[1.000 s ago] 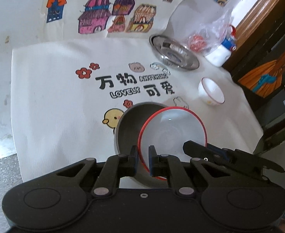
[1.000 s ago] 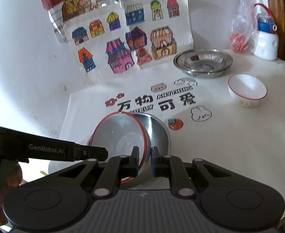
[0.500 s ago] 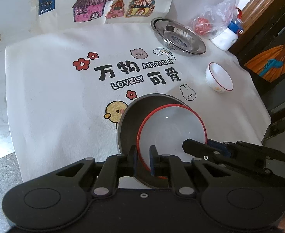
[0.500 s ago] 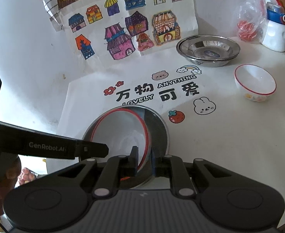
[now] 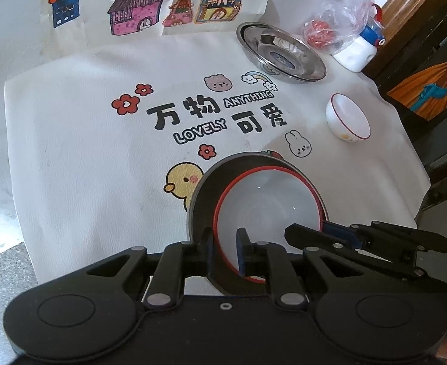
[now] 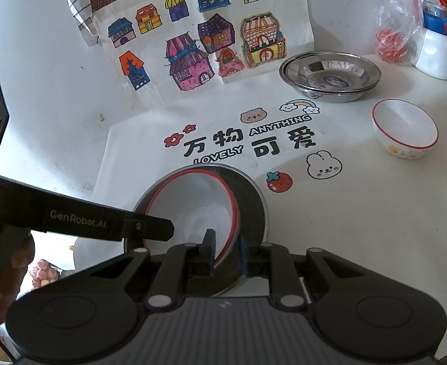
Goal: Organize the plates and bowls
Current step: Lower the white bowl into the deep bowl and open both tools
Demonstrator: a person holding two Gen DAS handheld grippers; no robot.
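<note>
- Red-rimmed white bowl [image 5: 266, 203] nested inside a grey metal dish [image 5: 206, 188], both sitting on the printed white mat [image 5: 71, 152] just below its "LOVELY" lettering [image 5: 200, 130].
- Left gripper [image 5: 225, 248]: parted a little, fingers straddling the near rims of bowl and dish, not visibly pinching them.
- Right gripper [image 6: 225, 254]: likewise a little apart, one finger inside the bowl's rim, the other outside the dish's edge.
- Stacked steel plates [image 6: 330, 76] up and to the right of the lettering, near the mat's far edge.
- Small white bowl [image 6: 404, 127] with a red rim right of the lettering, well apart from the nested pair.
- House drawings [image 6: 199, 45] propped beyond the lettering.
</note>
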